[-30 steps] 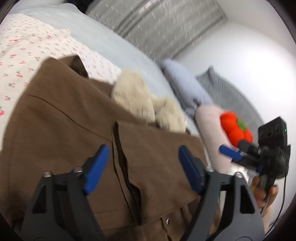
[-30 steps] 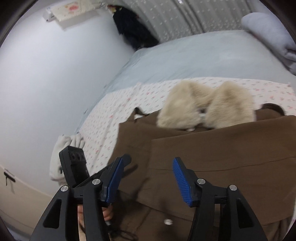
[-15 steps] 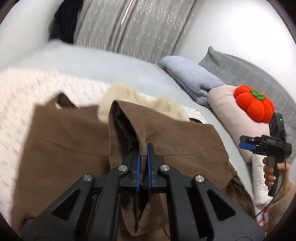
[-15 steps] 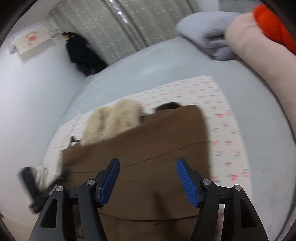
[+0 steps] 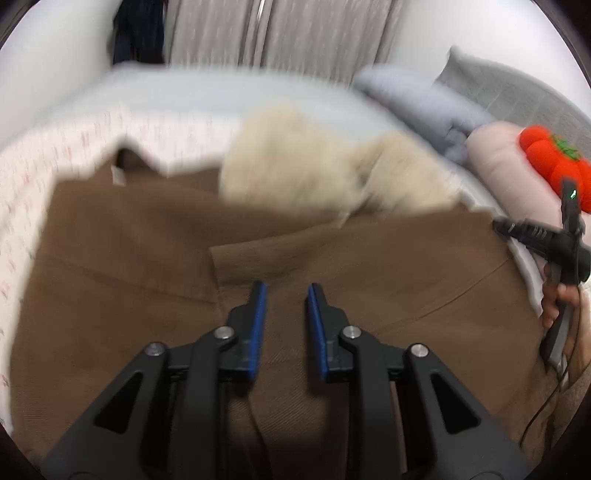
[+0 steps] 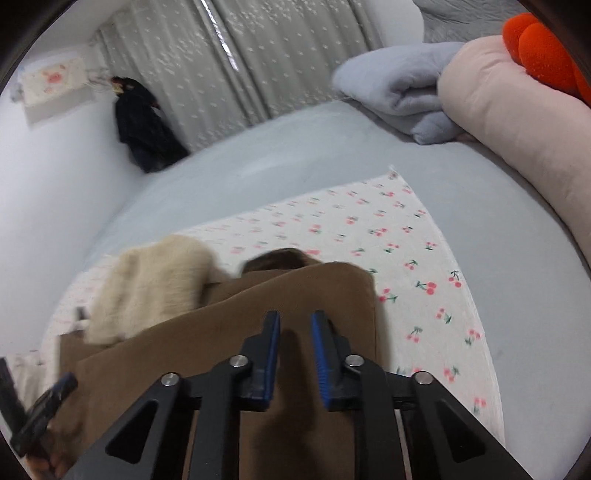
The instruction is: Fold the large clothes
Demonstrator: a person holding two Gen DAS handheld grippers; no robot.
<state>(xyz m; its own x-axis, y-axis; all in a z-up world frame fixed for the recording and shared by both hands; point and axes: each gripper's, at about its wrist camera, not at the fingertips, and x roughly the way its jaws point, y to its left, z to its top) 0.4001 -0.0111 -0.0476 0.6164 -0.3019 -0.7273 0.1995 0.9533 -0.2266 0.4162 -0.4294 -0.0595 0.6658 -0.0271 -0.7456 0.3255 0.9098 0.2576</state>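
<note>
Brown coat [image 5: 147,266] with a fluffy cream collar [image 5: 295,170] lies on the bed, left gripper [image 5: 284,291] opening off it, right gripper [image 6: 294,319] closing narrow over its edge, nothing pinched.

The room is evenly lit with soft, cool light, and no lamp or window light shows directly. Both views are round fisheye pictures with black corners, and straight lines bend strongly near the rim.

The left wrist view is blurred by motion. The cream fur collar [image 5: 332,173] and the edge of the cherry-print sheet [image 5: 66,147] are smeared, and the curtains [image 5: 280,33] look streaky.

The right wrist view is sharper: the cherries on the sheet read clearly. Only the collar and the lower left corner are blurred.

Shadows are weak. A soft dark patch lies on the brown coat [image 6: 295,424] below the fingers [image 6: 271,354].
</note>
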